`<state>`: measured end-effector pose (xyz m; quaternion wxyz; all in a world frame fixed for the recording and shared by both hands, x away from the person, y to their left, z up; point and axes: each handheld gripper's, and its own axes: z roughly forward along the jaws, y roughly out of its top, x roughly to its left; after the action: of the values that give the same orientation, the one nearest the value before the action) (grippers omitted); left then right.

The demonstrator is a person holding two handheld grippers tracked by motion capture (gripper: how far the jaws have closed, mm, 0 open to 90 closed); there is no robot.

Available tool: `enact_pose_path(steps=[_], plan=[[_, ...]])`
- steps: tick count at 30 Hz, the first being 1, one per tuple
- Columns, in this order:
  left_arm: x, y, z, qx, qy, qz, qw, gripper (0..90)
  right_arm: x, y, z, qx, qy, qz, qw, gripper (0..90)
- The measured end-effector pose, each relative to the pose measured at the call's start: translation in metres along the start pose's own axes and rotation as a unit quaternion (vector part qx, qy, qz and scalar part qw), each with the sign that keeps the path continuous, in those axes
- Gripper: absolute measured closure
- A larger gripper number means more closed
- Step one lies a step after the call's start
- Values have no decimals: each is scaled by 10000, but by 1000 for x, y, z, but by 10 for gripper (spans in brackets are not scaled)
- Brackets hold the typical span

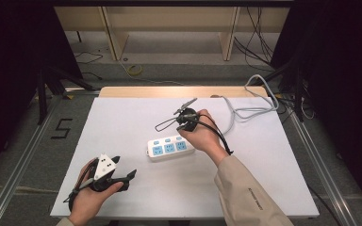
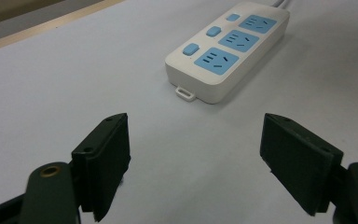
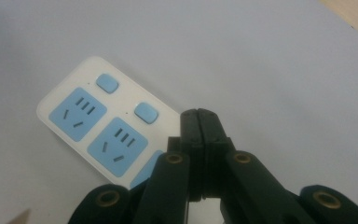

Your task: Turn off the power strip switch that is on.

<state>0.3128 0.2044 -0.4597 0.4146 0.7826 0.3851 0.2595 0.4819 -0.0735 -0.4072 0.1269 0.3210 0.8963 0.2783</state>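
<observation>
A white power strip (image 1: 169, 148) with three blue sockets and three blue buttons lies flat at the middle of the white table (image 1: 122, 122). My right gripper (image 1: 185, 128) hangs just above the strip's far right end, pointing down, jaws shut with nothing between them. In the right gripper view the shut tips (image 3: 199, 114) cover part of the strip (image 3: 98, 126) beside its buttons. My left gripper (image 1: 125, 168) rests near the table's front left, open and holding nothing. Its two jaws (image 2: 196, 140) frame bare table, with the strip (image 2: 228, 51) a little ahead.
The strip's grey cable (image 1: 250, 110) curls off the table's back right corner. A wooden edge (image 1: 179, 90) borders the table's far side, with a wooden shelf frame (image 1: 169, 28) and loose floor cables (image 1: 259, 42) behind. Metal rails (image 1: 23, 155) flank the table.
</observation>
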Motion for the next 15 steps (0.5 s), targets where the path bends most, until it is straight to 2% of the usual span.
enact_pose_path(steps=[15], plan=[[-1,0,1,-3,-14,12,10000,242,-5,6,6,210,14,136,9997,900]])
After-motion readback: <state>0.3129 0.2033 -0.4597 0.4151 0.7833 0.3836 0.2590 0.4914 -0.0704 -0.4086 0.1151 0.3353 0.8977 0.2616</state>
